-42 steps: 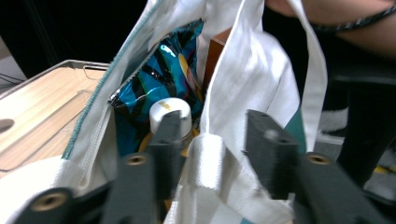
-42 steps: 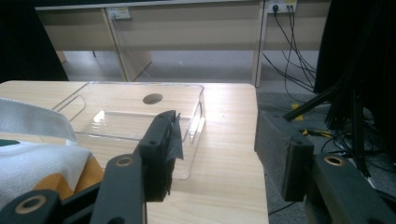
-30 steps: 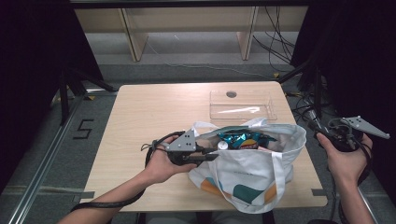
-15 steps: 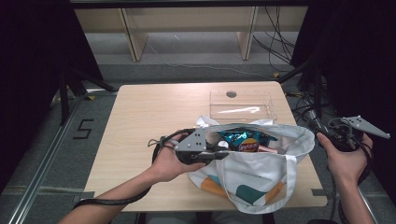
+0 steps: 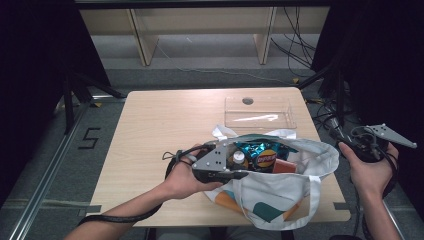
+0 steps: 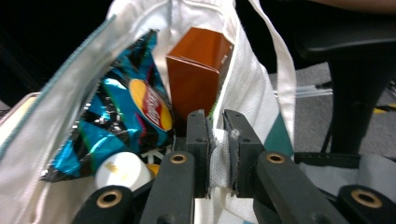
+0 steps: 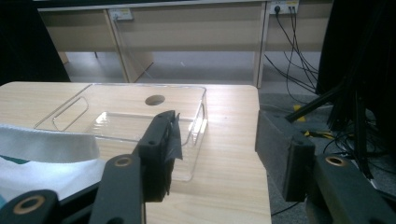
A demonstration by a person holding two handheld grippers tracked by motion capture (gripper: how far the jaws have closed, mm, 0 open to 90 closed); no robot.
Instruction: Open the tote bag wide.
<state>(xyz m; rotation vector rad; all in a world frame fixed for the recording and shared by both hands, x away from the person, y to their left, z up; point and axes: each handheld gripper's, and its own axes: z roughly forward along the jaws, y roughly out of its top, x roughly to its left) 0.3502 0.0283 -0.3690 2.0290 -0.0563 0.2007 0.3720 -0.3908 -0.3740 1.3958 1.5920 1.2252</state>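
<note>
- Left gripper (image 5: 235,174): jaws together, clamped on the white fabric rim of the tote bag (image 5: 280,192) at its left side; the left gripper view shows the cloth pinched between the two black pads.
- Tote bag: white with teal and orange patches, lying at the near right part of the bench (image 5: 165,120), mouth held open, one strap hanging over the near edge.
- Inside the bag, just past the clamped rim: a blue chip packet (image 6: 123,116), an orange-brown carton (image 6: 196,77) standing to its right, and a white bottle cap (image 6: 122,171) below the packet.
- Right gripper (image 5: 350,140): jaws apart, nothing between them, held in the hand off the right edge of the bench, clear of the bag.
- Clear plastic tray (image 5: 259,112): on the far right of the bench, just beyond the bag; the right gripper view looks across it.
</note>
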